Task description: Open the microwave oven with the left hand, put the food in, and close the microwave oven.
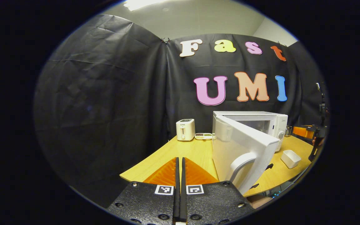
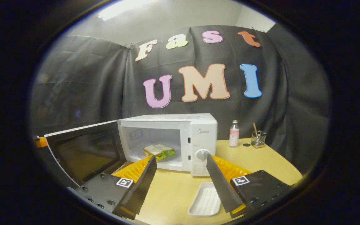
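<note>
Right gripper (image 2: 181, 181) sits nearest, fingers spread wide apart & holding nothing, hovering over an empty white tray (image 2: 205, 200) on the table (image 2: 277, 162), just in front of the microwave (image 2: 198, 137). Beyond it the food (image 2: 158, 151), a sandwich on green wrap, lies flat inside the microwave cavity, so the loading step looks done. Left gripper (image 1: 180, 170) has fingers pressed together, nothing between them, set back from the microwave on its hinge side. Microwave door (image 1: 242, 150) is swung wide open, handle (image 1: 241, 165) on its free edge just right of the left fingers, long axis roughly upright. Left gripper's the nearer one; closing likely means pushing the door's outer face toward the cavity. Farther back, left of the microwave: toaster (image 1: 185, 129). Right of it: bottle (image 2: 234, 133).
</note>
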A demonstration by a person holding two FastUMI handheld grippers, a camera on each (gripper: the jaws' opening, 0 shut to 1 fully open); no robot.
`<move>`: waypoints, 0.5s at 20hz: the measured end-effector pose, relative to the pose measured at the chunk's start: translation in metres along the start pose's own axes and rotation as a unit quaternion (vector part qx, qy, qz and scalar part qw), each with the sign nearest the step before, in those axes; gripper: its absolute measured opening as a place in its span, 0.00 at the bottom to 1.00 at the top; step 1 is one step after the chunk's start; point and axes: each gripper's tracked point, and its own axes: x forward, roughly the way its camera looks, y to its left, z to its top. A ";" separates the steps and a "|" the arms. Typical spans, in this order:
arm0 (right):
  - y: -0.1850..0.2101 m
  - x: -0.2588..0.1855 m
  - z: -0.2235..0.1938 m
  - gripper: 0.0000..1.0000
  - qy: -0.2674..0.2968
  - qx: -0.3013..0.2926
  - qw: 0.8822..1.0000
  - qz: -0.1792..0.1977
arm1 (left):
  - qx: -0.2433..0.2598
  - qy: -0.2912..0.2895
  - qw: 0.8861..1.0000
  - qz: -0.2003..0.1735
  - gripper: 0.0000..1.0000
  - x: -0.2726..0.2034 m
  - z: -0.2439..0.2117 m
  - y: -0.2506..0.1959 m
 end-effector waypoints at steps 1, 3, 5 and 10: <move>-0.008 -0.011 0.002 0.92 -0.002 0.004 1.000 -0.004 | -0.004 0.004 1.000 0.000 0.01 0.003 -0.004 -0.002; -0.024 -0.031 0.009 0.92 -0.011 0.008 1.000 -0.014 | -0.007 0.009 1.000 -0.007 0.01 0.006 -0.009 -0.006; -0.036 -0.047 0.014 0.92 -0.018 0.013 1.000 -0.017 | -0.010 0.003 1.000 -0.021 0.01 0.007 -0.006 -0.013; -0.066 -0.073 0.010 0.92 -0.020 0.011 0.999 -0.045 | -0.002 -0.011 0.999 -0.046 0.01 0.013 0.004 -0.030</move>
